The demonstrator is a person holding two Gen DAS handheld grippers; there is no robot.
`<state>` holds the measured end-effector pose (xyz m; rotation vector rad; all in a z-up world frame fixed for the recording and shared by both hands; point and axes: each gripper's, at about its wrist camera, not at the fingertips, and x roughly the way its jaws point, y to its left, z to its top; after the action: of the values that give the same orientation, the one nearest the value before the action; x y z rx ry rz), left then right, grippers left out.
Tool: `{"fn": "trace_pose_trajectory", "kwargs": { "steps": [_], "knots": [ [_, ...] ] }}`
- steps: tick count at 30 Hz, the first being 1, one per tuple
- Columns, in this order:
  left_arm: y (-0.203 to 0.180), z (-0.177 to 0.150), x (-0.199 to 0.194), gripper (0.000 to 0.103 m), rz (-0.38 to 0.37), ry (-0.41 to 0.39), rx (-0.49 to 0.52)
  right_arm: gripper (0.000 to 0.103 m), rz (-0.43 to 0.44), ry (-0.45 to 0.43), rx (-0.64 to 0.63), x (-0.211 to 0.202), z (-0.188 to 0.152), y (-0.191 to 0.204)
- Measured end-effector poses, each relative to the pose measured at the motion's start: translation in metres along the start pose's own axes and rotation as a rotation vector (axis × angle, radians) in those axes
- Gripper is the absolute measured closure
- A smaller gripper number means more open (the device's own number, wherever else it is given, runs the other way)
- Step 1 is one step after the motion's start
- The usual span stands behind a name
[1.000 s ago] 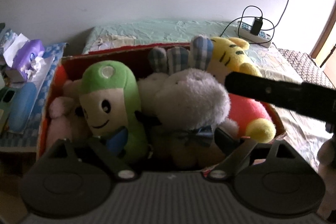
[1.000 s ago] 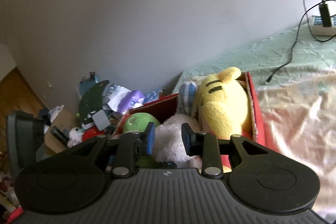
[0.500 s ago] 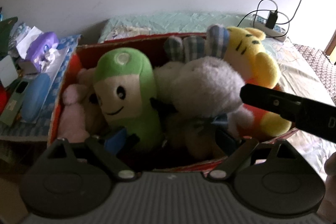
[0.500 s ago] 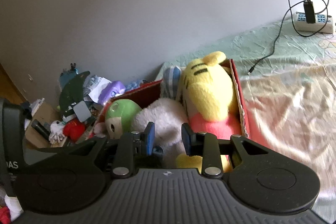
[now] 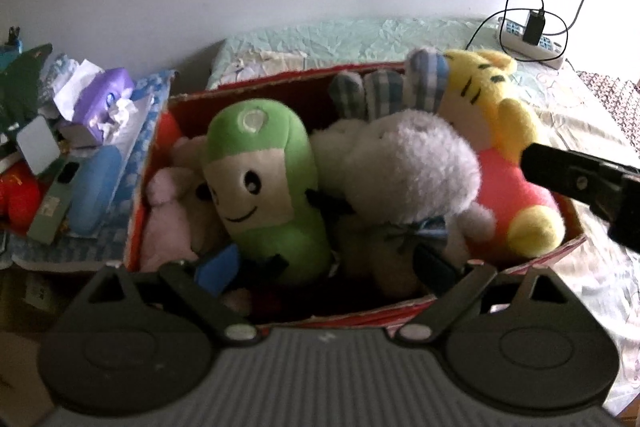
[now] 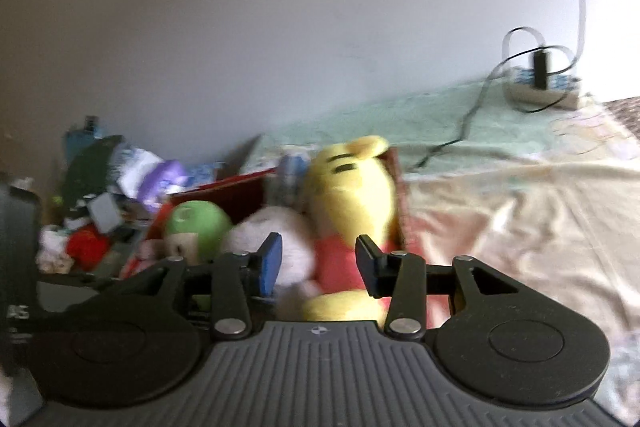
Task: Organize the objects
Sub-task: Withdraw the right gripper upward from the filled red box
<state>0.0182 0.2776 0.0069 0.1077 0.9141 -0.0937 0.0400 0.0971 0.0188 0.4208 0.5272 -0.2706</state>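
The jaws of the right gripper (image 6: 318, 263) are opening; a second ago they stood much closer together in the right wrist view, and now a wide gap shows between the blue pad and the black one; nothing is pinched between them, the soft toys being seen only beyond the gap. The view from that gripper has also shifted; the red cardboard box (image 5: 448, 307) sits lower and nearer in it than before, and the picture is smeared, which suits a hand in motion. In the left wrist view one black finger (image 5: 560, 167) of the right gripper is seen at the right edge, nearer that edge than a second ago, when it reached across the white plush.

The toys are packed in the box on the bed (image 6: 520, 207): the green plush (image 5: 264, 187) toward the left, the white fluffy plush (image 5: 404, 167) in the middle, the yellow and red plush (image 5: 504, 143) against the right wall, a pink one (image 5: 164, 223) low in the left corner. The jaws of the left gripper (image 5: 320, 267) are spread wide over the near rim of the box and hold nothing.

It is judged that a toy has just been let go into the box, and that the right hand is being freed for whatever is left to gather; the clutter (image 5: 80, 147) beside the box has not been touched.
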Motion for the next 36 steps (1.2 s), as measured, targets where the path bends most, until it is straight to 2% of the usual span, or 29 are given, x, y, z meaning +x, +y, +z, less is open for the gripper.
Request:
{"fn": "trace_pose_trajectory", "kwargs": {
  "steps": [3, 4, 7, 11, 15, 20, 28, 31, 36],
  "knots": [
    [-0.005, 0.001, -0.01, 0.007, 0.0, -0.028, 0.011, 0.06, -0.048, 0.001, 0.021, -0.006, 0.002, -0.005],
    [-0.007, 0.001, -0.012, 0.003, -0.006, -0.034, 0.011, 0.059, -0.063, 0.0, 0.025, -0.007, 0.002, -0.006],
    [-0.011, 0.003, -0.019, 0.002, -0.013, -0.061, 0.004, 0.059, -0.106, -0.008, 0.042, -0.012, 0.001, -0.011],
    [-0.022, 0.004, -0.02, 0.002, 0.023, -0.047, 0.02, 0.059, -0.171, 0.0, 0.069, -0.016, -0.002, -0.022],
    [-0.034, 0.003, -0.018, 0.002, 0.014, -0.026, 0.053, 0.058, -0.228, 0.018, 0.086, -0.017, -0.005, -0.032],
    [-0.053, 0.0, -0.021, 0.002, -0.001, -0.024, 0.102, 0.049, -0.279, 0.034, 0.099, -0.021, -0.008, -0.041],
    [-0.065, 0.001, -0.015, 0.002, 0.011, -0.003, 0.114, 0.048, -0.317, 0.054, 0.1, -0.019, -0.009, -0.047],
    [-0.065, 0.001, -0.013, 0.002, 0.011, 0.003, 0.111, 0.044, -0.323, 0.068, 0.087, -0.016, -0.008, -0.044],
    [-0.059, 0.001, -0.011, 0.002, 0.034, 0.011, 0.098, 0.04, -0.298, 0.077, 0.056, -0.01, -0.004, -0.033]
  ]
}}
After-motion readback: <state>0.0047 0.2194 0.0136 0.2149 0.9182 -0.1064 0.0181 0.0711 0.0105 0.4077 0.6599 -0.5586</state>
